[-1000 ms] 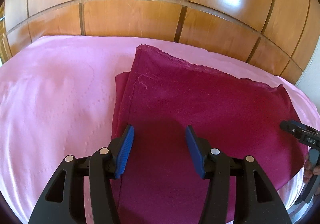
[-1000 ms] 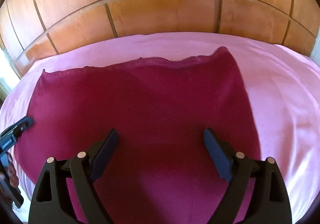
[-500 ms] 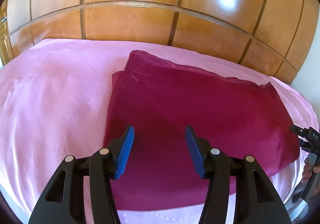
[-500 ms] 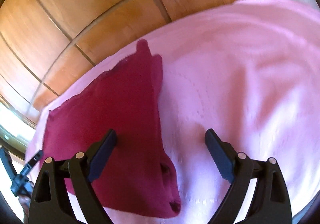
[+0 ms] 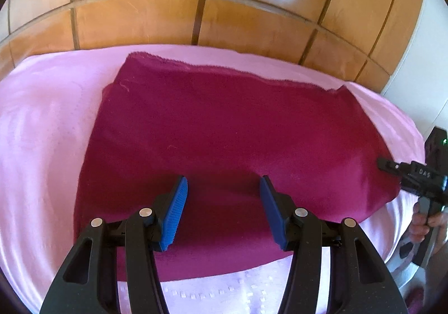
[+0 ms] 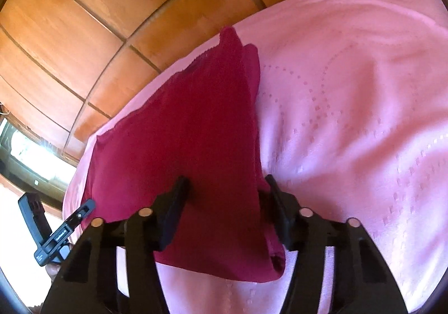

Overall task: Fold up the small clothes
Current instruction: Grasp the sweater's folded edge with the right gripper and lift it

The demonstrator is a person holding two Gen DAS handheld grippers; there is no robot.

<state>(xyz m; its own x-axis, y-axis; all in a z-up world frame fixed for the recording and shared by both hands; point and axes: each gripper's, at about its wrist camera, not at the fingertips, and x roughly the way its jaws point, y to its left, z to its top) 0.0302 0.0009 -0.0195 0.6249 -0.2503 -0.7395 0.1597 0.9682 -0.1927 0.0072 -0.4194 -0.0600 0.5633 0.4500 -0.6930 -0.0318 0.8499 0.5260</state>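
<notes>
So the cloth (image 5: 224,132) is lying flat on the bed (image 5: 42,146), already doubled over by the look of the layered edges, with its long axis running left to right across both grippers. The left gripper (image 5: 222,210) is hovering over the near edge, spread wide, pinching nothing. The right gripper (image 6: 224,210) is sitting at the right end, also spread and empty, with that end's edge (image 6: 259,146) passing between its fingers. I'm guessing the next fold goes end over end, and the right one is nearer to a corner (image 6: 275,263), so it's probably grabbing first.
</notes>
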